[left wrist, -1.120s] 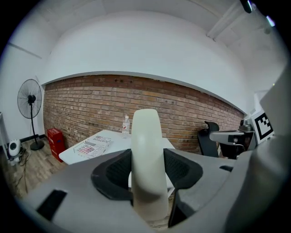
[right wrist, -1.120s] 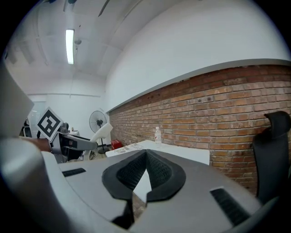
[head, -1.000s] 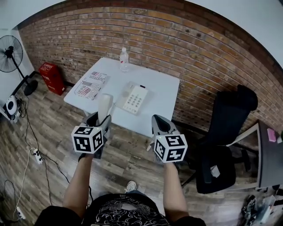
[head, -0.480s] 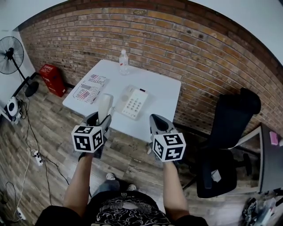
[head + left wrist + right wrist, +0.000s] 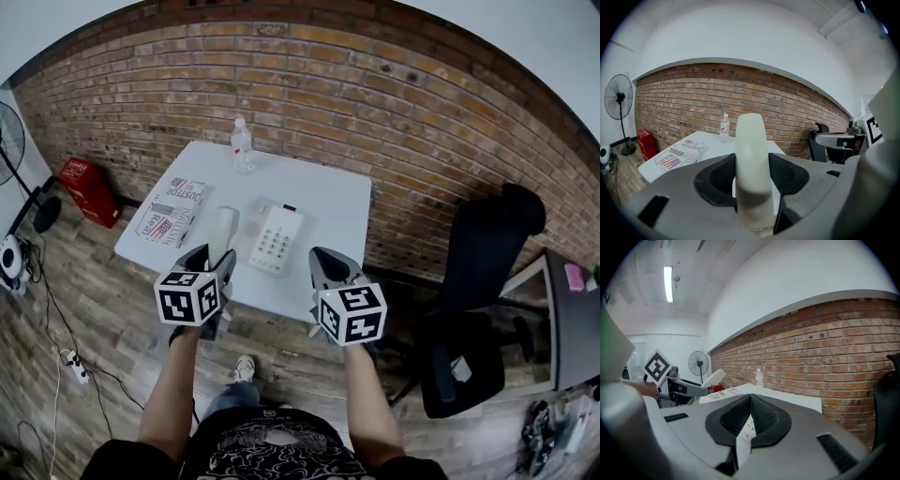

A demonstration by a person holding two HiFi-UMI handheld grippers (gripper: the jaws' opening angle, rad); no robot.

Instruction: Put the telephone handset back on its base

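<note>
A white telephone handset (image 5: 221, 232) stands upright in my left gripper (image 5: 214, 260), which is shut on its lower end, at the near edge of the white table (image 5: 328, 197). In the left gripper view the handset (image 5: 751, 159) fills the gap between the dark pads. The phone base (image 5: 275, 239), white with a keypad, lies flat on the table just right of the handset. My right gripper (image 5: 323, 265) hangs at the table's near edge, right of the base, shut with nothing in it. Its pads (image 5: 761, 418) meet in the right gripper view.
A water bottle (image 5: 242, 145) stands at the table's far edge by the brick wall. A newspaper (image 5: 171, 206) lies on the table's left part. A black office chair (image 5: 478, 281) is to the right, a red box (image 5: 86, 187) on the floor to the left.
The person has stepped closer, so the table and phone base now lie nearer both grippers. The left gripper still holds the handset upright; the right stays shut.
</note>
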